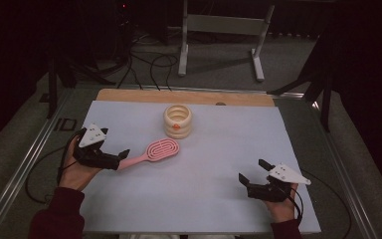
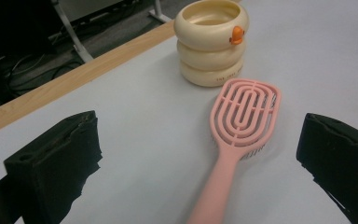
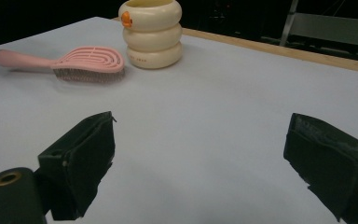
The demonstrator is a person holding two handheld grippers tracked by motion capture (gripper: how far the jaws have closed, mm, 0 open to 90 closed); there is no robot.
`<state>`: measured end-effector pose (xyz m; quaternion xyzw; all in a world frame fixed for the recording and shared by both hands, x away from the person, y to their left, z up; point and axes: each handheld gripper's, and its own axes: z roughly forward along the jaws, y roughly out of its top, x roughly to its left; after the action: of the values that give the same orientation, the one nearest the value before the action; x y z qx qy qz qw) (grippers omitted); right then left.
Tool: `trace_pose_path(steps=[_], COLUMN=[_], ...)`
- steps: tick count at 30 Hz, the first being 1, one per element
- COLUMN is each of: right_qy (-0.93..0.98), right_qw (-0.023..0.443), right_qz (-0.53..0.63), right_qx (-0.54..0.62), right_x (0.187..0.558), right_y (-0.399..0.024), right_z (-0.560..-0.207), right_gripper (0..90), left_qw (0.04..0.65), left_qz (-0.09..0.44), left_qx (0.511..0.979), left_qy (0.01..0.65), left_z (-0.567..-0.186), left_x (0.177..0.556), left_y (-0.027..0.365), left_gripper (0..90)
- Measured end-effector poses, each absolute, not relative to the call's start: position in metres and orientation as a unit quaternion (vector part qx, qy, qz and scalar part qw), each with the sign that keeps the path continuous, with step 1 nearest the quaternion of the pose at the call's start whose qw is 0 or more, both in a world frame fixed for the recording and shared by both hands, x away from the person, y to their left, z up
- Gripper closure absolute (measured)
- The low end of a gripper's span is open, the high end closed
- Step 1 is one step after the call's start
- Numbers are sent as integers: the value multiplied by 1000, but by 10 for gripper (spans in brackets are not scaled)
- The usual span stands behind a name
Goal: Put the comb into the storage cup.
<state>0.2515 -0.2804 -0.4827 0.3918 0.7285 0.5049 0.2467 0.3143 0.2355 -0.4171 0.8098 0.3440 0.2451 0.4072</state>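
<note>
A pink hairbrush (image 1: 155,150) lies bristles down on the pale sheet, its handle pointing toward my left gripper (image 1: 115,143). In the left gripper view the brush (image 2: 244,115) runs up the middle, and its handle lies between the jaws of the left gripper (image 2: 200,125), which stand wide open and clear of it. A cream ringed cup (image 1: 177,121) with an orange knob stands upright just behind the brush head, seen also as the cup (image 2: 212,41). My right gripper (image 1: 252,171) rests open near the front right, with nothing between its jaws (image 3: 203,125). The brush (image 3: 91,59) and cup (image 3: 151,32) lie far ahead of it.
The pale sheet (image 1: 219,149) covers the table, with a bare wooden strip (image 1: 129,94) along the far edge. Metal rails (image 1: 25,164) run down both sides. Behind the table stand a white frame (image 1: 224,30) and floor cables (image 1: 149,64).
</note>
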Motion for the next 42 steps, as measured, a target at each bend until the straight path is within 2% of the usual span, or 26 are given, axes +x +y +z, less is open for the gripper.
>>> trace_pose_path(steps=[42], right_qy=[731], right_qw=[243], right_qz=[501], right_qx=[395], right_x=[253], right_y=[-281], right_z=[-485], right_gripper=[87], left_qw=[317], left_qz=[217], left_qx=[858], left_qy=[340], left_z=[-424], left_x=[354], left_y=[210], left_gripper=[1])
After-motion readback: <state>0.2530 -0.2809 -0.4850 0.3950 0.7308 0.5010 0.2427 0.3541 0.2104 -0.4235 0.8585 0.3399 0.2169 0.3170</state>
